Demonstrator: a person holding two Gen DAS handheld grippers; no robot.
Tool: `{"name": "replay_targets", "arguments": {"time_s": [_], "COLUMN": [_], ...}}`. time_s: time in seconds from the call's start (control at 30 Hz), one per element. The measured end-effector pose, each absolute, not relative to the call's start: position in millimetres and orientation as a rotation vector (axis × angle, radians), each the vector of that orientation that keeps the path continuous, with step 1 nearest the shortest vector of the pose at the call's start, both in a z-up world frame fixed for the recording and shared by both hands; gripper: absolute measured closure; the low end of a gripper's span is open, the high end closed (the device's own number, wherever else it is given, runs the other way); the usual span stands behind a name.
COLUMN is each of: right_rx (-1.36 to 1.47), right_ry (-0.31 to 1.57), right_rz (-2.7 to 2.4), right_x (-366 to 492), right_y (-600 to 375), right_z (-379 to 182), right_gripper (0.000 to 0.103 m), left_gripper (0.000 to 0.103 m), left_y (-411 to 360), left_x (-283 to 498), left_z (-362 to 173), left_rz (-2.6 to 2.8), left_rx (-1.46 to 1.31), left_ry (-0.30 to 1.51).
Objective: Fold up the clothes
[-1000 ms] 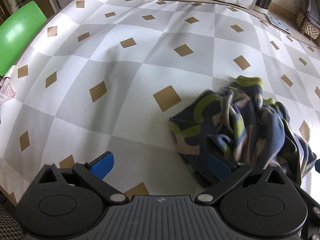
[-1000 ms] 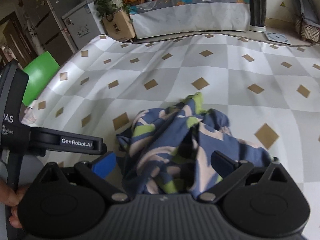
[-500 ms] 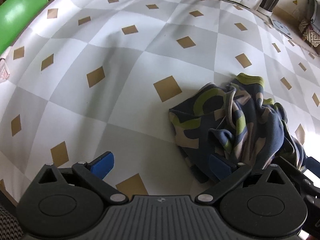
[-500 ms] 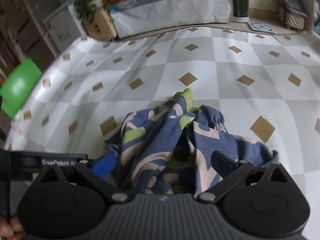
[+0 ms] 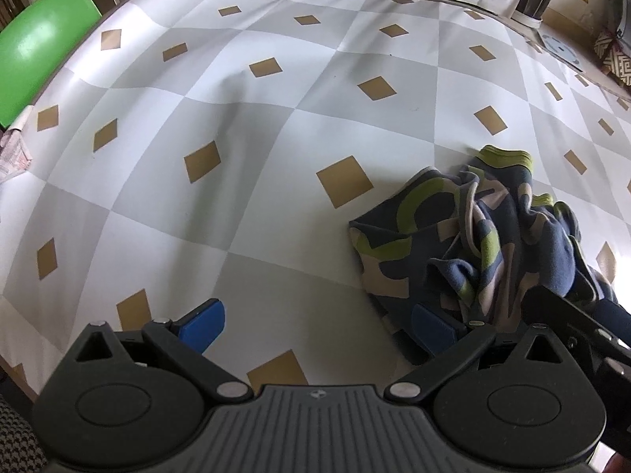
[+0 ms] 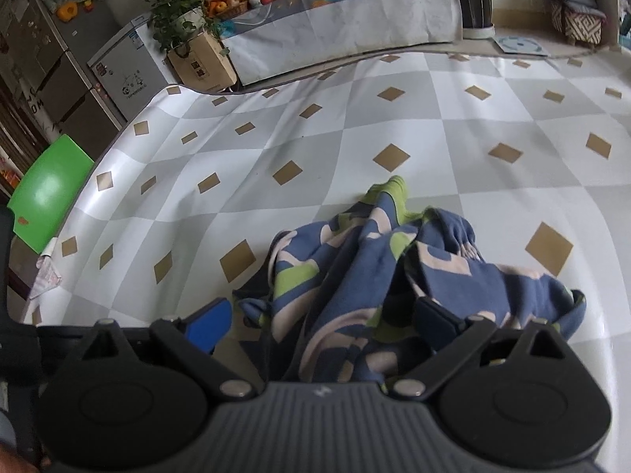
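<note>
Since a second ago the right tongs [image 6: 321,319] have pushed lower into the crumpled patterned garment [image 6: 378,268], which lies heaped on the checkered desk cloth [image 5: 236,157], toward its near right part. Both tongs stand wide: the right pair straddles the fabric without pinching; the left tongs [image 5: 315,325] hover low with only the right pad [image 5: 432,325] beside the garment's near edge. Closing now risks grabbing several bunched layers at once, dragging the heap instead of spreading it. A green chair [image 5: 39,47] stands beyond the desk.
</note>
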State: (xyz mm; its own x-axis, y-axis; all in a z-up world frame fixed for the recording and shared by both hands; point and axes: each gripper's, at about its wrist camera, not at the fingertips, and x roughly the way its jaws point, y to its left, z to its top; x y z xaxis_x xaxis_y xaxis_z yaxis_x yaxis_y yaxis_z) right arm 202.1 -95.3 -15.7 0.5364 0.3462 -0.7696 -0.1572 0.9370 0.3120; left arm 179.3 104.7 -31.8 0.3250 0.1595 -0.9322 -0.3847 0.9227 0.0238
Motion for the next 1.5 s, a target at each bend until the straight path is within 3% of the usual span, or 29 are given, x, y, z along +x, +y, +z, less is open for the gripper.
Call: {"name": "replay_targets", "arguments": {"time_s": [0.47, 0.87, 0.97, 1.03, 1.13, 1.3, 1.5], "right_rx": [0.279, 0.287, 0.269, 0.256, 0.246, 0.256, 0.258], "right_ry": [0.993, 1.011, 1.001, 0.993, 0.979, 0.933, 0.905], "right_rz": [0.280, 0.262, 0.249, 0.248, 0.250, 0.316, 0.367], "right_x": [211.2, 221.2, 225.4, 227.9, 230.4, 227.9, 223.8], "right_y": [-107.8, -107.3, -107.1, -107.7, -109.5, -115.2, -122.3], "right_z": [-24.4, -43.0, -47.5, -49.6, -50.8, -39.9, -31.1], "right_gripper": [0.009, 0.024, 0.038, 0.059, 0.076, 0.087, 0.091], "left_gripper": [0.001, 0.001, 0.001, 0.001, 0.001, 0.001, 0.001], "left_y": [109.6, 107.6, 107.9, 108.1, 108.5, 109.0, 106.9], "left_x": [178.7, 178.4, 178.7, 179.0, 179.3, 179.8, 179.5], "left_z": [-33.6, -35.5, -35.3, -35.1, -34.8, -34.4, -32.5], "left_rz": [0.379, 0.372, 0.374, 0.375, 0.377, 0.380, 0.374], "left_rx": [-0.219, -0.216, -0.216, -0.216, -0.216, -0.216, -0.214], "left_ry": [1.193, 1.200, 1.198, 1.197, 1.195, 1.191, 1.184]}}
